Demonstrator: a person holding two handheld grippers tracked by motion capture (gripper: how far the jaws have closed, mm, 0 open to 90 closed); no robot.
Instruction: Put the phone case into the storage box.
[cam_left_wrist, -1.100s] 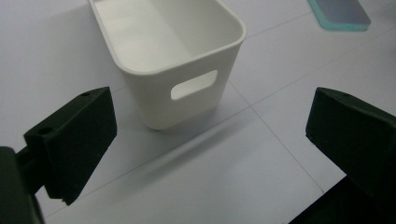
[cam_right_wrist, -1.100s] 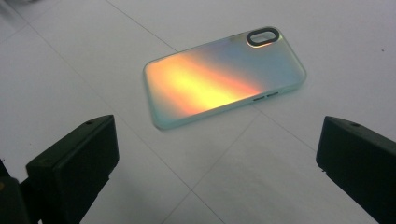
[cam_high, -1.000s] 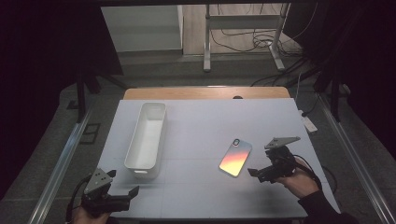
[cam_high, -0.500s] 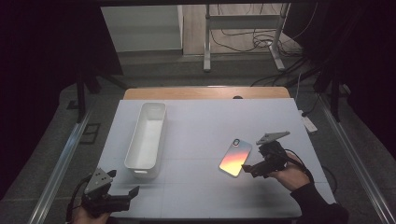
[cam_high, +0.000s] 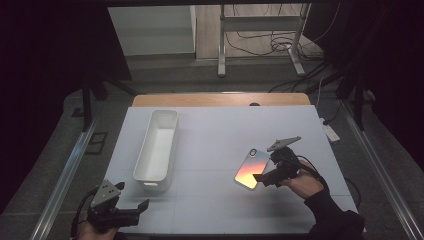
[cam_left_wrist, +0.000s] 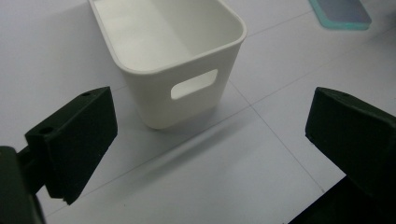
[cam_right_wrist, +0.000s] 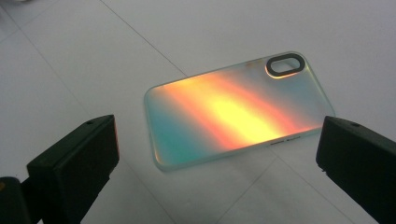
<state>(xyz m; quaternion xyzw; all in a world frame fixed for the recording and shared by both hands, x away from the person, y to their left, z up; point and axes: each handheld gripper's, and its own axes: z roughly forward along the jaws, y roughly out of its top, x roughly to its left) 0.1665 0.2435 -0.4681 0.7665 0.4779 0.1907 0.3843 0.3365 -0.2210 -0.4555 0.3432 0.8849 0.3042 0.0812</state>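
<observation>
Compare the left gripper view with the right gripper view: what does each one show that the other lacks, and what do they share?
Left gripper view: the white bin, open and empty, its end wall with a handle slot facing the camera, framed by the open left gripper.

Right gripper view: the whole phone case, iridescent orange and teal, lying flat with its camera cutout at the far right, just ahead of the open right gripper.

Both: the white table with thin grid lines, and the case, of which the left gripper view catches just a corner at top right.

Right gripper (cam_high: 261, 175) at phone case (cam_high: 250, 169), white bin (cam_high: 156, 145) left
</observation>
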